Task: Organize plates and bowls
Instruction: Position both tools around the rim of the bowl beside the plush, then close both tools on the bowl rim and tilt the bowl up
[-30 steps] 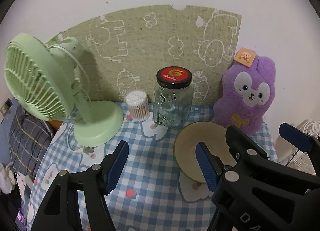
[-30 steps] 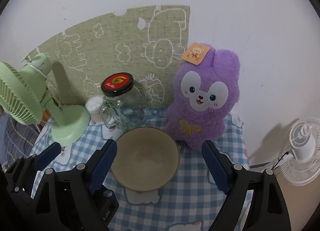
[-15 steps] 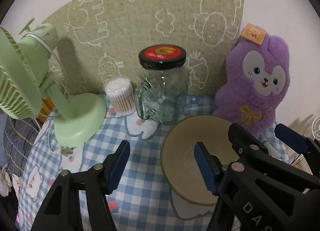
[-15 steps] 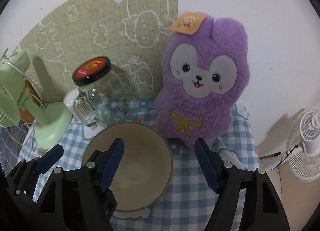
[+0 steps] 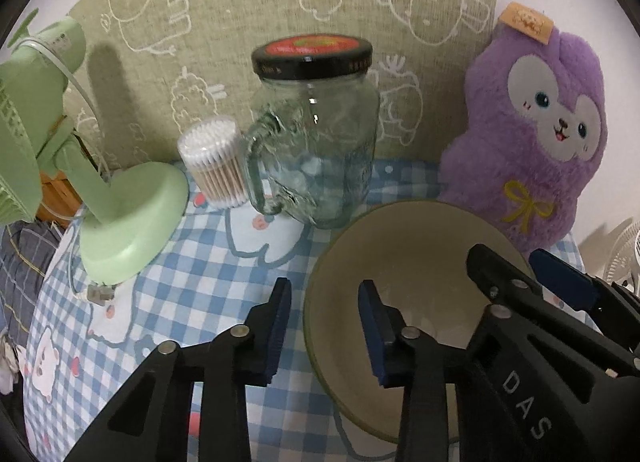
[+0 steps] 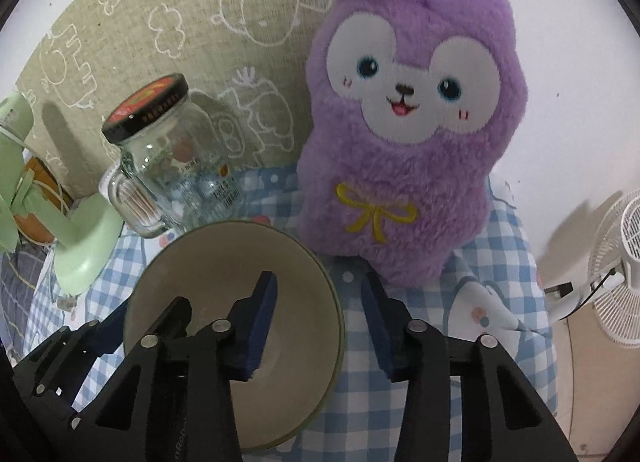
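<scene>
The bowl (image 5: 420, 262) sits the right way up on the desk (image 5: 192, 282), near the front edge. It is tan inside with a dark green rim, and I see nothing in it. My left gripper (image 5: 325, 294) is at the left side of the bowl. One blue pad is outside the rim and the other is inside the bowl, so the rim is between my jaws. These jaws have just been closing, but I can see a little gap on each side, so they are not pinching the rim yet. My right gripper (image 6: 318, 282) is at the right side of the bowl. It also has one pad inside and one pad outside, with the rim between them. These jaws have just been closing too, and they do not squeeze the rim either. A blue and white checked cloth (image 6: 500, 262) with little pictures covers the desk. Just behind the bowl stands a glass jar (image 5: 320, 142) with a handle and a black lid. Next to the jar, on its left, is a small tub of cotton swabs (image 5: 216, 162). Further left is a green fan (image 5: 128, 222) on a round foot. A purple plush toy (image 6: 408, 142) sits behind the bowl on the right, very close to it. A green mat (image 5: 200, 42) with white animal drawings leans on the wall at the back. A white fan (image 6: 624, 270) stands off to the right, away from the desk.
</scene>
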The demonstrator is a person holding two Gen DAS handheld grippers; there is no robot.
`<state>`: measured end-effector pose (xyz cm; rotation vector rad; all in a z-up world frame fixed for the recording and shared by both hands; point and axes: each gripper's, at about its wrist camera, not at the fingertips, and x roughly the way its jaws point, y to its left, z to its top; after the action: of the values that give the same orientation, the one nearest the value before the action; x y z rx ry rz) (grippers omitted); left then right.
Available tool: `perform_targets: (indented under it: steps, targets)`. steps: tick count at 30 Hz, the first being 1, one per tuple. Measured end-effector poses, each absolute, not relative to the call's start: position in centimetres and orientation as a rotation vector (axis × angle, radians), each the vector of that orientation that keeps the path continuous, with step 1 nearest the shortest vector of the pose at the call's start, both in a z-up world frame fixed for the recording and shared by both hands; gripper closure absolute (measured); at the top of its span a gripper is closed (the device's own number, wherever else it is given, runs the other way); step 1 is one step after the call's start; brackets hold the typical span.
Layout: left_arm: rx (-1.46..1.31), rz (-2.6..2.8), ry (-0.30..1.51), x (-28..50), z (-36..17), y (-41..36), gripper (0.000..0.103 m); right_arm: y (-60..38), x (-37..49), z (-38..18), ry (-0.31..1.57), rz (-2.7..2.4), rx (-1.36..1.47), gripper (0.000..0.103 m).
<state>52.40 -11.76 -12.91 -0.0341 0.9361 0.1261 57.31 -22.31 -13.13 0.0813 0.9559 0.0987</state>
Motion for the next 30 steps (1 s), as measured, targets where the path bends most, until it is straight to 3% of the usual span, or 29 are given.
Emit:
perform_targets:
  steps: [9,30]
  targets:
    - [-0.029,0.143,0.961,52.9,-14.1,-12.1,0.080,-22.2,57.9,-14.5,0.984,0.119,0.108,0.082]
    - [-0.042,0.127,0.973,51.9,-13.0,-11.8,0.085,-22.5,56.6,-12.7,0.986,0.085,0.107,0.082]
